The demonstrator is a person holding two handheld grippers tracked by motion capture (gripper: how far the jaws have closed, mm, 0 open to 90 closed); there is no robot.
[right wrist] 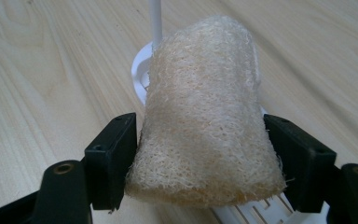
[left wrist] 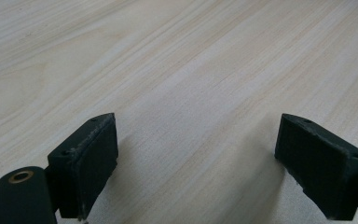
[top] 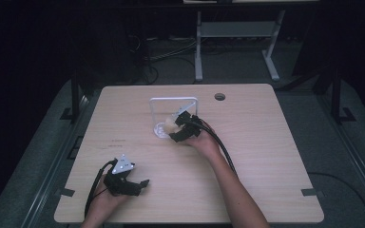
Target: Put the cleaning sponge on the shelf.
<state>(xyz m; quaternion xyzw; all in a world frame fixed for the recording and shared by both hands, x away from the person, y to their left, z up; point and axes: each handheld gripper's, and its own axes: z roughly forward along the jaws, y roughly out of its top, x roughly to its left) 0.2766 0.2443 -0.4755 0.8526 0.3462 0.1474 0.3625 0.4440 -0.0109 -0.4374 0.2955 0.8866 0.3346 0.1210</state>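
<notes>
Loofah sponge point(right wrist: 205, 126) — clamped in right hand-held gripper point(right wrist: 200, 154) — touches white rack point(top: 173, 111).

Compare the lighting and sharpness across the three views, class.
High view: table lit, room around it dark, small things soft. Left gripper view: even light, soft shadows under the open left gripper, far wood blurred. Right gripper view: sponge fibres crisp in the right gripper, wood behind out of focus.

— What is seen near the middle of the wooden table point(top: 266, 156)?
— A beige loofah sponge point(right wrist: 205, 126), coarse and fibrous, is held upright between the right gripper's point(right wrist: 200, 158) jaws.
— And behind it?
— A white wire rack point(top: 173, 100) with a round slotted base is stood upright, just beyond the sponge.
</notes>
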